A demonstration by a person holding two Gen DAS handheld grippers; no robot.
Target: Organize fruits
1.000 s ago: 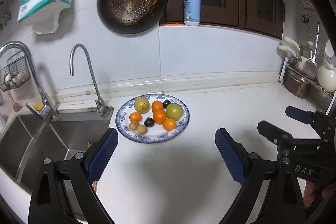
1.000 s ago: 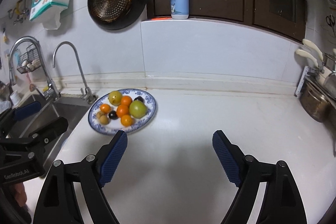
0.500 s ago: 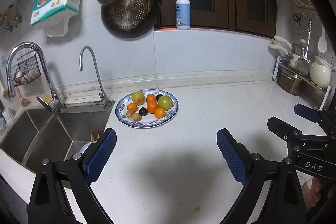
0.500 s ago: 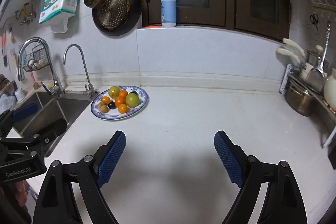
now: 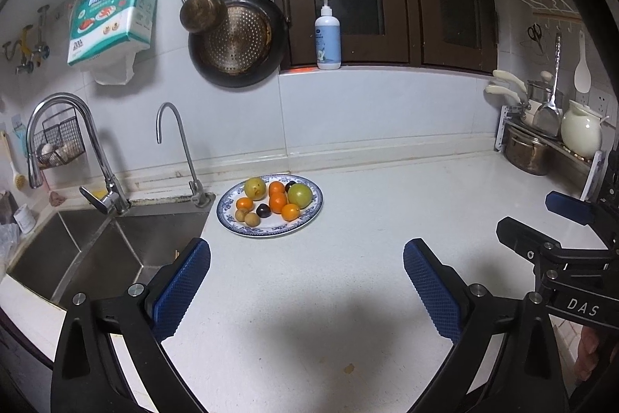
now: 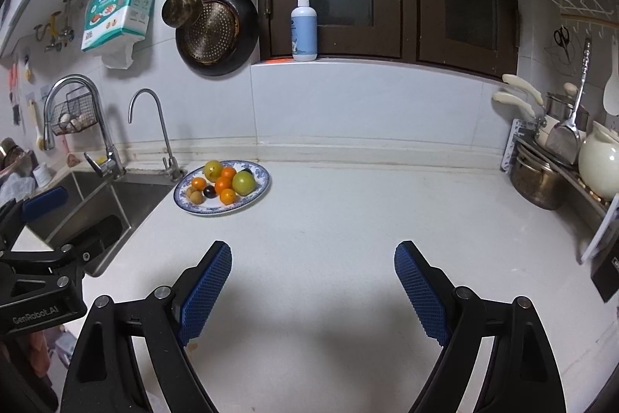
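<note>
Both claws hang over the white counter with nothing between their blue pads. Leftmost, the sink sits beside the left gripper, whose jaws have just been opening and stand spread wide. Ahead of it, near the tap, the blue-rimmed plate carries the fruits: oranges, a green one, a yellow one, dark plums and small brown ones. Further right, the right gripper is also spread apart, empty, well back from the plate
</note>
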